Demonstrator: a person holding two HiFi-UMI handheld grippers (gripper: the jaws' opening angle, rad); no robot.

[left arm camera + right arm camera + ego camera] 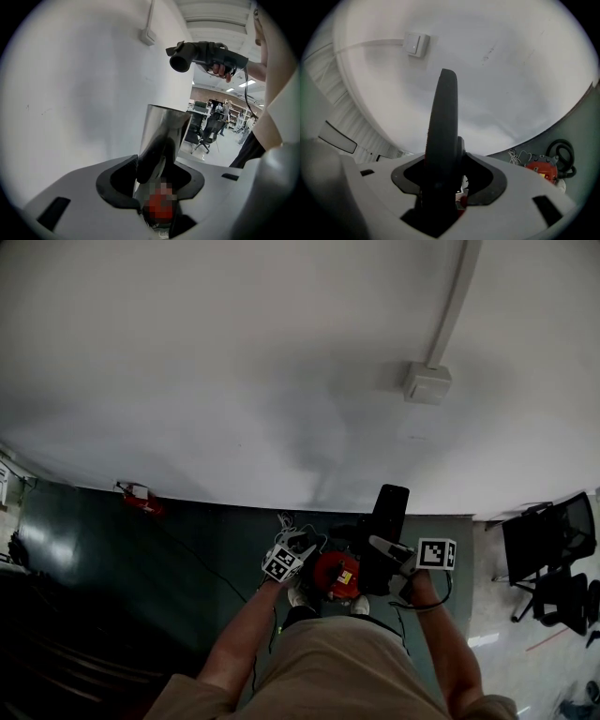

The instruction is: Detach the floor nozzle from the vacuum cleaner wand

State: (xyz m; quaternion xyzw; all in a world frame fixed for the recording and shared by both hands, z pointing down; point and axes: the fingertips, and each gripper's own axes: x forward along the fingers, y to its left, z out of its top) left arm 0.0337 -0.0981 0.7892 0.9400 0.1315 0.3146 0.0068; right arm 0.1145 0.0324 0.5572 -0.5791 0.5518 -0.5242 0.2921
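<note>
Left gripper (284,562): fingers clenched on the wand (166,124), a bare shiny tube. Its upper end stands free, with nothing plugged onto it.

Right gripper (386,547): fingers grasping the nozzle (443,126), seen edge-on and rising out of the grip toward the wall (234,362). In the head view the nozzle sits up and right of the canister (337,575), apart from the wand. We judge the joint already parted.

Risks:
- The wand is smooth metal. We expect it could slide or twist through the left fingers if the hose (560,151) drags on it.
- The nozzle is held near one end, with most of its length beyond the grip. A quick wrist turn could lever it loose and drop it onto the canister or the shoes (298,596).
- Cables (292,524) lie on the floor (141,559) just beyond the canister. A step forward could snag them.

Room:
- Ahead, the wall is close, with a box (427,382) high on it. The nozzle points that way, so there is little room forward.
- To the left, the floor is open out to a small red thing (141,499) at the wall's foot.
- To the right, chairs (553,554) stand well apart from the right gripper.
- The canister sits between the grippers at our feet, which blocks a straight lowering.
</note>
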